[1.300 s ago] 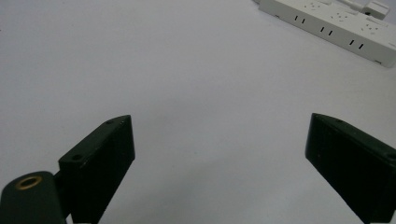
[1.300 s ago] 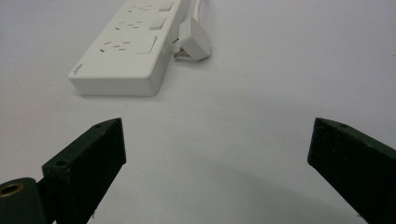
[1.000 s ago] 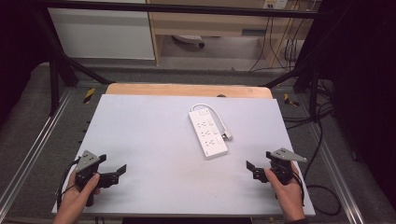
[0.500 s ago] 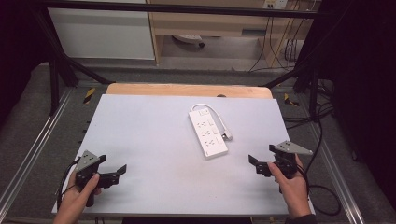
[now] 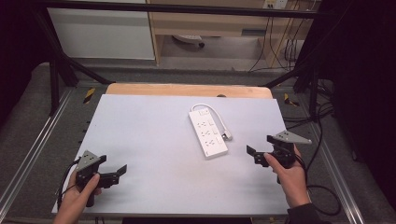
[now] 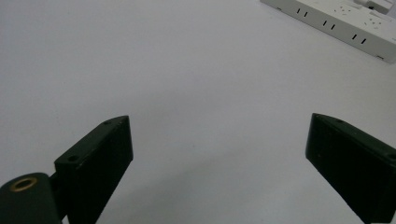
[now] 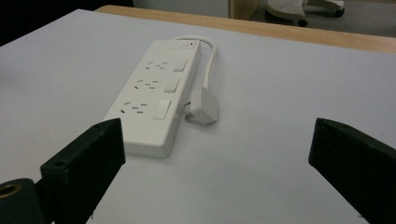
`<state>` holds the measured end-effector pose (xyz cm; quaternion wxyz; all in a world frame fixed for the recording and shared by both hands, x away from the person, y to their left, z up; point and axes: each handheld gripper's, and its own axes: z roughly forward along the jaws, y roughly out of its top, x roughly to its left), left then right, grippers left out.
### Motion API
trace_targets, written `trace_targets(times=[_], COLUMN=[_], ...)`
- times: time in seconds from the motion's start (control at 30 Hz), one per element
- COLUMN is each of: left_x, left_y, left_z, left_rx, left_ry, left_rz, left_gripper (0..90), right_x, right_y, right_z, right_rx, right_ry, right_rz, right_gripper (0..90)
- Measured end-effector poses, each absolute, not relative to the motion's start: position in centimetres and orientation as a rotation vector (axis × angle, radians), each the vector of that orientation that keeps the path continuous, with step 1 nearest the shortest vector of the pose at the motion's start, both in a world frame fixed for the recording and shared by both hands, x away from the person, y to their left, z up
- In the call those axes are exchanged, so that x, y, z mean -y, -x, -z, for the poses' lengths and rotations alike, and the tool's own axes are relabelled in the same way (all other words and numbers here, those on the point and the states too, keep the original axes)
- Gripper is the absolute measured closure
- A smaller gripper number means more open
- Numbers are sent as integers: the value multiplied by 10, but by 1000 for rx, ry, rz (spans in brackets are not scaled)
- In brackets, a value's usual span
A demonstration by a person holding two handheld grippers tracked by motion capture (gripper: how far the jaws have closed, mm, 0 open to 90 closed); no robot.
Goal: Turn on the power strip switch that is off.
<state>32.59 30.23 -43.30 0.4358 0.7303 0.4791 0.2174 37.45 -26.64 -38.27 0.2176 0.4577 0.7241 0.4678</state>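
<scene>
High view: the white plastic three-outlet power strip [image 5: 208, 132] lies flat near the middle of the pale grey tabletop [image 5: 154, 126], with its short white cord [image 5: 216, 113] looping round to a white plug [image 5: 227, 136] that rests just beside its right edge, not in any socket. The left gripper [image 5: 122, 170] sits near the front left corner, well apart from the strip, jaws spread, holding nothing. The right gripper [image 5: 251, 153] is near the strip's front end, jaws apart, not touching it.

Left gripper view: both black jaws stand wide over bare tabletop; the strip is at the far top right, out of reach.

Right gripper view: the jaws gape wide, and the strip and plug lie between and beyond them, close but untouched.

Progress, as I judge it: barely started. Nothing is grasped and the plug is loose. The right gripper looks lined up for a first grab at the strip or plug; all the handling itself is left to do.
</scene>
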Motion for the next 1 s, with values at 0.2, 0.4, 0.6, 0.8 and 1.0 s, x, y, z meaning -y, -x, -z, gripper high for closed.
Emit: trace_targets(times=[0.2, 0.4, 0.6, 0.8, 1.0], left_x=[-302, -302, -302, -302, -302], left_y=[-326, -326, -326, -326, -326], left_z=[433, 433, 434, 434, 434], left_rx=[-1195, -1196, -1196, -1197, -1194], left_ry=[-1820, -1821, -1823, -1826, -1827], left_rz=[-537, -534, -532, -531, -530], left_gripper=[76, 76, 76, 76, 76], right_x=[265, 261, 259, 255, 250], right_y=[-381, -389, -395, -402, -410], right_z=[377, 371, 368, 364, 360], right_rx=[-1990, -1981, -1978, -1973, -1969], right_ry=[-1277, -1269, -1265, -1257, -1244], right_rz=[-1331, -1327, -1331, -1348, -1356], right_gripper=[42, 40, 38, 32, 30])
